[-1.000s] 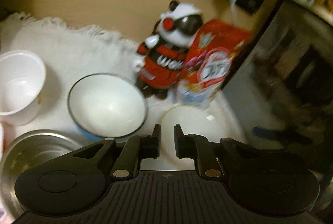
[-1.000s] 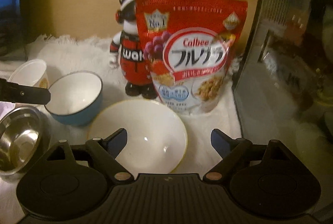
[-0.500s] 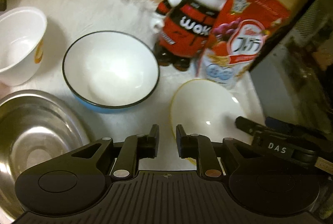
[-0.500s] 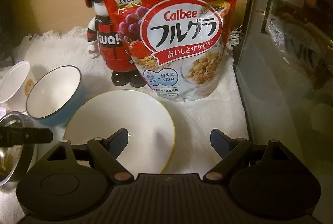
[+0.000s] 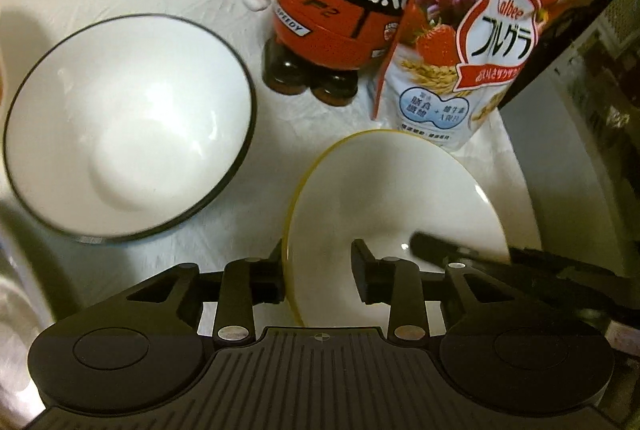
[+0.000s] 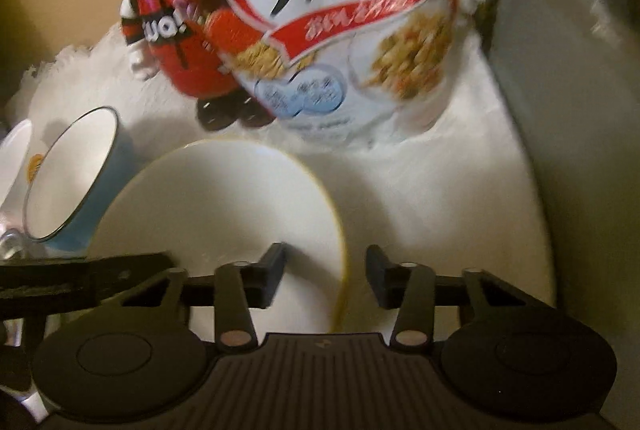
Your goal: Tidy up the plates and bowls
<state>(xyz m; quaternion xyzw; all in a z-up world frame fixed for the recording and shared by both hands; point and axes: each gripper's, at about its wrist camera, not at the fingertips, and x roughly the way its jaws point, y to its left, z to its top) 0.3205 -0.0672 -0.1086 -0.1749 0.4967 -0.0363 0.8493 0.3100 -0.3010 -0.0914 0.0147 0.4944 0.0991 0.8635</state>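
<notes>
A white plate with a yellow rim (image 5: 392, 198) lies on the white cloth; it also shows in the right wrist view (image 6: 224, 206). My left gripper (image 5: 318, 274) is open, its fingers straddling the plate's left rim. My right gripper (image 6: 326, 276) is open, its fingers straddling the plate's right rim. A blue bowl with a white inside (image 5: 128, 126) sits left of the plate, and shows in the right wrist view (image 6: 72, 178) too. The right gripper's finger (image 5: 460, 250) reaches over the plate in the left wrist view.
A red cereal bag (image 6: 332, 30) and a red panda figure (image 5: 344, 10) stand just behind the plate. A white paper cup (image 6: 12, 166) sits left of the blue bowl. A dark cabinet wall (image 5: 580, 110) bounds the right side.
Both grippers moved forward and down onto the plate. The left gripper opened from nearly shut; the right narrowed. Each now straddles one side of the rim.
</notes>
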